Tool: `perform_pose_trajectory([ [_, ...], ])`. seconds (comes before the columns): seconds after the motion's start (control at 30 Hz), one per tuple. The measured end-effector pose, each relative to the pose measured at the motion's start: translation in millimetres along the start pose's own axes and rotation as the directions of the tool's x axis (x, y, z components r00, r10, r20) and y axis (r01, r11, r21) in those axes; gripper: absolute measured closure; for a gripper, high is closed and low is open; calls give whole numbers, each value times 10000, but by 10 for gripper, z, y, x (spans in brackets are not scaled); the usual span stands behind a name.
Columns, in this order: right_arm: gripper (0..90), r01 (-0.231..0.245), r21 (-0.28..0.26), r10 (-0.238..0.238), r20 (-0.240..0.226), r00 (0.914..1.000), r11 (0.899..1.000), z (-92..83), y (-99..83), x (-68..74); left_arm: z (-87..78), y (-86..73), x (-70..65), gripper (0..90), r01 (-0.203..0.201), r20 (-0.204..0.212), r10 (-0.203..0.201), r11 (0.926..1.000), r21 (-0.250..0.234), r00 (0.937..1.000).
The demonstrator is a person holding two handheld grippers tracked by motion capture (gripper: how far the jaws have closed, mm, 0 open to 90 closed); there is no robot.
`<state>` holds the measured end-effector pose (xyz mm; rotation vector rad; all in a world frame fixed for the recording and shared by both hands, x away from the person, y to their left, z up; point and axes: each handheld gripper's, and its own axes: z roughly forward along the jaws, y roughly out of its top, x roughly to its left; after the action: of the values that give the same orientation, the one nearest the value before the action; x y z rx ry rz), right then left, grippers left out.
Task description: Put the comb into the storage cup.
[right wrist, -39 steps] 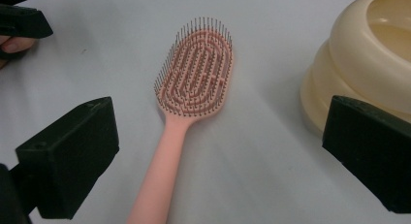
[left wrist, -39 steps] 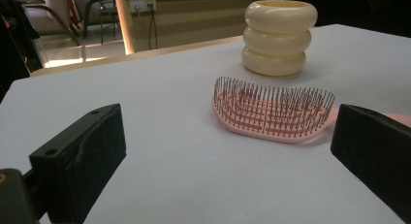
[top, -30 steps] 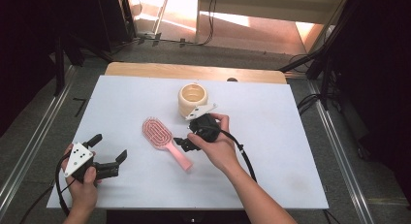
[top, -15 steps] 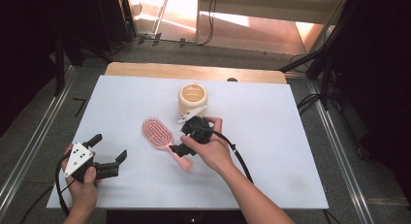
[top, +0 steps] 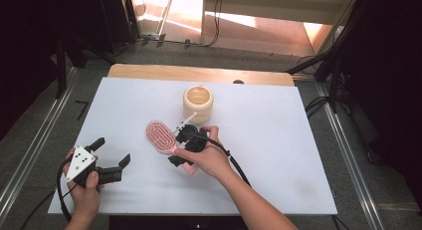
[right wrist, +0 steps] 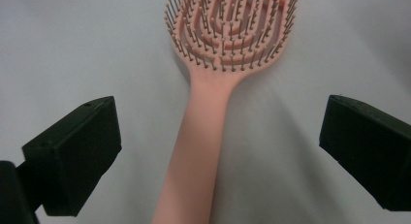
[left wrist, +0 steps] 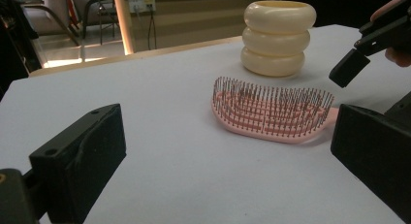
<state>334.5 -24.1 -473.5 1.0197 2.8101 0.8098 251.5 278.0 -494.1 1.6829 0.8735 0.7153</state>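
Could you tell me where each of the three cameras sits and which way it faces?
High view: sits above the person's side, looking forward and down on the white table; both forearms, the left gripper and the right gripper show.
Left gripper view: rides low on the left gripper, looking across the table at the pink hairbrush and the cream ringed holder; its own black fingers frame the view.
Right gripper view: looks down at the brush handle between its wide-open fingers.
All three views share the hairbrush.

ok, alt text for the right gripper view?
A pink plastic hairbrush lies bristles-up on a white table, its handle running between the right gripper's two wide-open black jaws, neither touching it.
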Motion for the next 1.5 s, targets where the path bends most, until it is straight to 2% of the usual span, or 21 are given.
perform_pose_trajectory([
  [0.1, 12, -67, 146, 66, 74, 10000, 9999, 38, 11, 16, 3, 1, 0, 0, -19, 29, 19, 10000, 6, 10000],
  [0.13, 72, -258, 143, 256, 178, 9995, 9996, 59, 16, 22, 3, 1, 0, 0, -23, 29, 23, 10000, 17, 10000],
  [0.2, 115, -415, 208, 407, 366, 9985, 9989, 79, 28, 32, 3, 1, 1, 0, -9, 32, 8, 10000, 13, 10000],
  [0.3, 120, -565, 337, 551, 423, 9976, 9978, 108, 43, 35, 2, 1, 3, 0, 1, 33, -1, 10000, 10, 10000],
  [0.33, 167, -605, 475, 581, 499, 9971, 9970, 140, 58, 43, 3, 1, 3, 0, 1, 40, -1, 10000, 13, 10000],
  [0.4, 190, -637, 548, 601, 651, 9961, 9965, 163, 66, 60, 3, 1, 3, 0, 0, 40, 0, 10000, 13, 10000],
  [0.47, 202, -613, 575, 573, 677, 9961, 9965, 177, 70, 63, 2, 1, 1, 0, -8, 38, 8, 10000, 12, 10000],
  [0.77, 356, -949, 643, 896, 820, 9926, 9934, 222, 155, 72, 2, 1, 1, 0, -20, 39, 20, 10000, 0, 10000],
  [0.87, 372, -1009, 651, 953, 848, 9918, 9928, 224, 164, 69, 1, 1, 2, 0, -22, 39, 22, 10000, 0, 10000],
  [1.03, 415, -902, 679, 817, 1189, 9895, 9936, 230, 164, 110, 2, 1, 1, 0, -23, 54, 23, 10000, 1, 10000],
  [1.17, 489, -710, 767, 587, 1519, 9867, 9945, 237, 173, 174, 3, 1, 0, 0, -33, 54, 33, 10000, 8, 10000],
  [1.27, 507, -620, 770, 495, 1552, 9866, 9951, 241, 172, 176, 3, 2, -1, 0, -52, 53, 52, 10000, 29, 10000],
  [1.33, 582, -628, 781, 501, 1549, 9867, 9950, 236, 172, 180, 4, 2, -2, 0, -52, 48, 52, 10000, 28, 10000],
  [1.5, 657, -674, 766, 560, 1430, 9881, 9948, 227, 170, 135, 5, 2, -4, 0, -61, 47, 61, 10000, 38, 10000],
])
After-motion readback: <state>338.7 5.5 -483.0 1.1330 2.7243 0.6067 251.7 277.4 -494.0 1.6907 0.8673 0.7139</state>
